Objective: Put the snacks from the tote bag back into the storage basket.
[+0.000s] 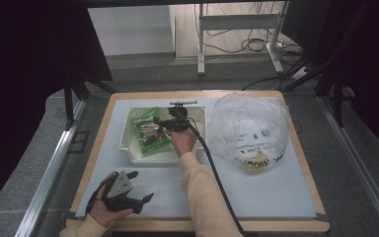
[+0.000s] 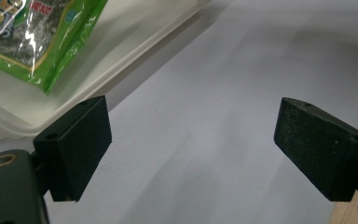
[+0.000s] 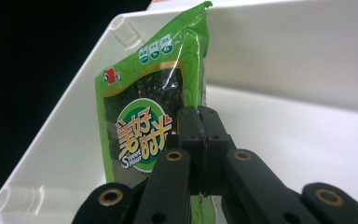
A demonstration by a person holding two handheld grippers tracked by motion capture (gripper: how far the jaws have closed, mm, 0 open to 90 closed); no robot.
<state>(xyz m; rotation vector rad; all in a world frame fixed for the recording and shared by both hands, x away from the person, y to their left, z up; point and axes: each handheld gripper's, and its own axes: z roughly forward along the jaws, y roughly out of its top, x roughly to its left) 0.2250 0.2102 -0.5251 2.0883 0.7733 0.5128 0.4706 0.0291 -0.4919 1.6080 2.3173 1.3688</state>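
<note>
The desk (image 1: pixel 276 197) has a white mat on top and a light wooden edge around it. It stands on a grey floor, with dark screens at both sides and the metal legs of another table (image 1: pixel 237 39) behind, where some cables lie.

A white tray (image 1: pixel 128 143) stands on the far left part of the mat. Just beside it, on the right, there is a crumpled clear plastic bag (image 1: pixel 249 131) with black printed letters that I cannot read and something yellow inside.

The green snack packet (image 3: pixel 144 107) is inside the tray and leans upright against its wall. The right tongs (image 3: pixel 204 135) are closed on the edge of this packet. On the packet I can read "Sweet Hour" under big orange Chinese characters, and a small red logo is at the top corner.

The left tongs (image 2: pixel 193 149) are wide apart and hold nothing. They rest near the front left corner of the desk, above the bare mat, with the tray close in front of them.
</note>
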